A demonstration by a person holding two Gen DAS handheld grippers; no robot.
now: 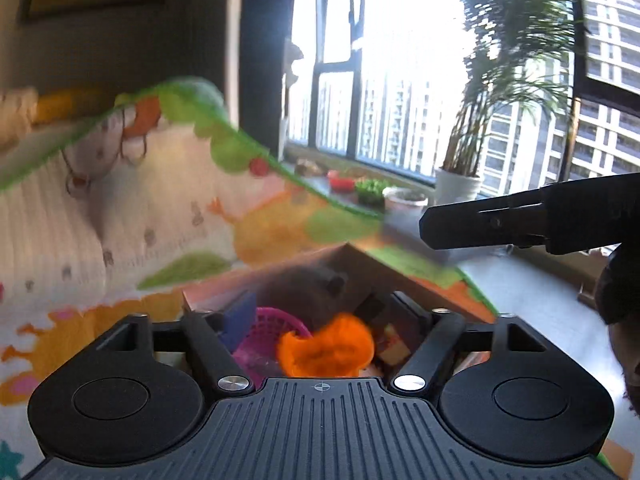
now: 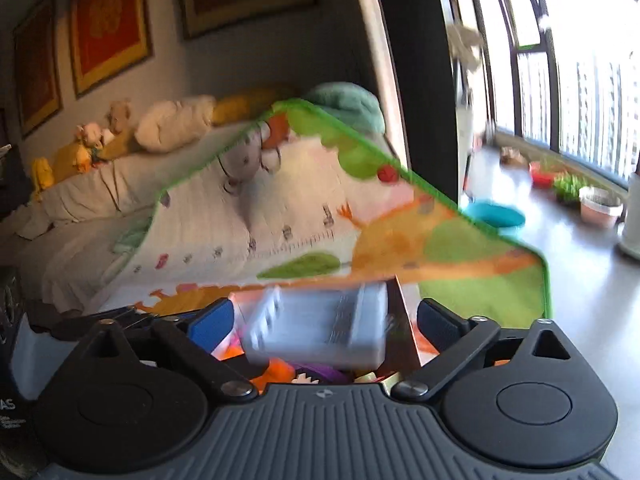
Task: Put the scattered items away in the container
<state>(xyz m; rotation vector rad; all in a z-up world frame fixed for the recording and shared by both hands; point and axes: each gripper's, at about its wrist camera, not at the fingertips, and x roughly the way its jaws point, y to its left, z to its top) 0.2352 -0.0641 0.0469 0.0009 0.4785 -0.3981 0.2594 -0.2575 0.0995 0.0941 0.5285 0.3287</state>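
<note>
A cardboard box [image 1: 352, 264] sits on a colourful play mat [image 1: 120, 220] and holds toys: an orange toy [image 1: 326, 346], a magenta basket [image 1: 276, 328] and a blue piece [image 1: 240, 320]. My left gripper [image 1: 316, 320] is open above the box, nothing between its fingers. The right gripper shows side-on in this view [image 1: 436, 224], fingers together as seen from here. In the right wrist view my right gripper [image 2: 322, 320] is open wide, and a blurred grey-white block [image 2: 320, 328] lies between the blue-padded fingers [image 2: 212, 324] above the box [image 2: 404, 320], untouched by either pad.
The mat [image 2: 360, 216] lies on a grey floor. A bed with stuffed toys [image 2: 116, 128] stands at the back left. Plant pots [image 1: 456, 188] and a red dish [image 1: 340, 182] line the window sill. A teal basin [image 2: 494, 216] sits on the floor.
</note>
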